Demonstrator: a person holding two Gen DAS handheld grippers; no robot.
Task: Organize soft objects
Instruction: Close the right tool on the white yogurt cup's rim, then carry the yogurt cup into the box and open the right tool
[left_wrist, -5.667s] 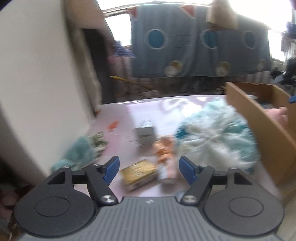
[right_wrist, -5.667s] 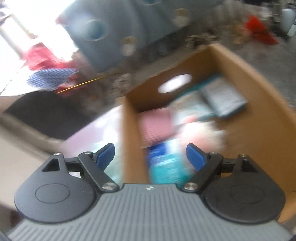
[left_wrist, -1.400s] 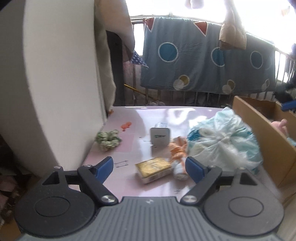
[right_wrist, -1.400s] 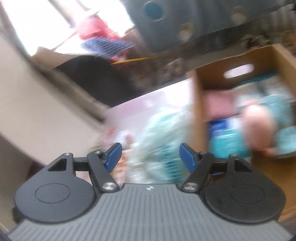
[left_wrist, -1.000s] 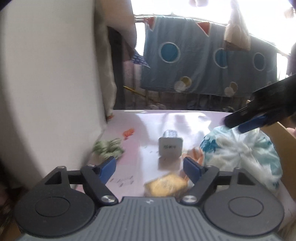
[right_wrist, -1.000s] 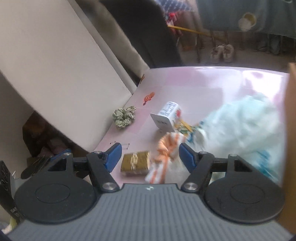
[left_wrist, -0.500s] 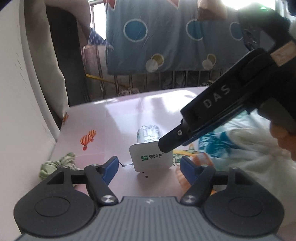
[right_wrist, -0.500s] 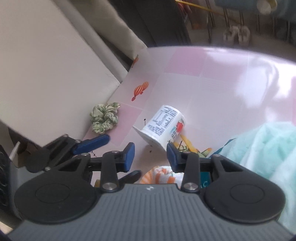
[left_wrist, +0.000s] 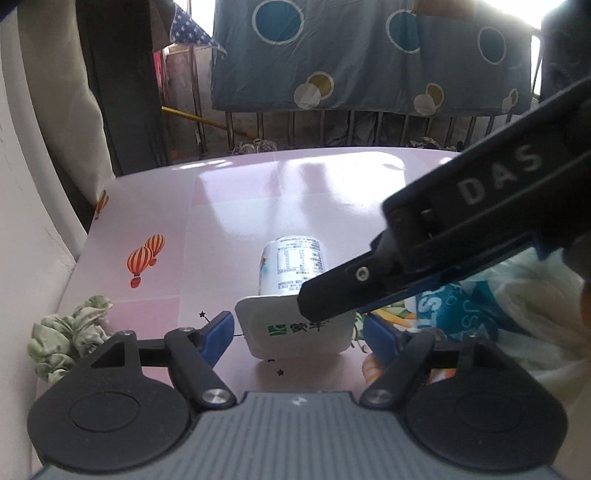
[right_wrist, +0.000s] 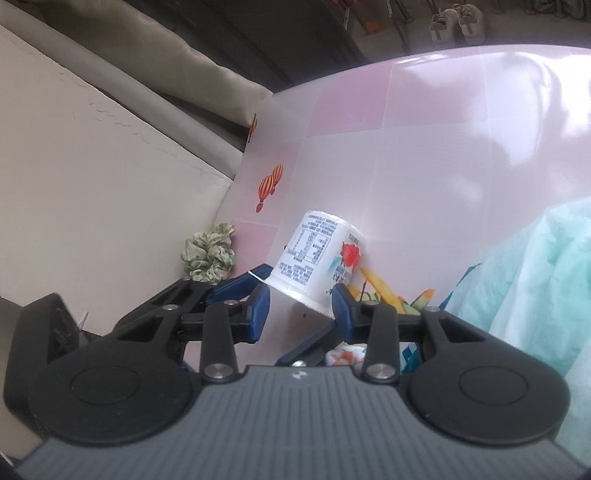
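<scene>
A pink table carries a tipped yogurt cup, green scrunchie and plastic bag.

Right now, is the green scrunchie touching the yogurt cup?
Apart. The right wrist view shows a strip of bare pink table between the scrunchie and the tipped yogurt cup.

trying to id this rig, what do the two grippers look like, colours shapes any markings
Both match. The left gripper has a ribbed grey body, two round black discs, black linkage arms with silver screws and blue finger pads. The right gripper looks the same; from the left wrist view its black side arm carries white letters "DAS". No cables or sleeves visible.
</scene>
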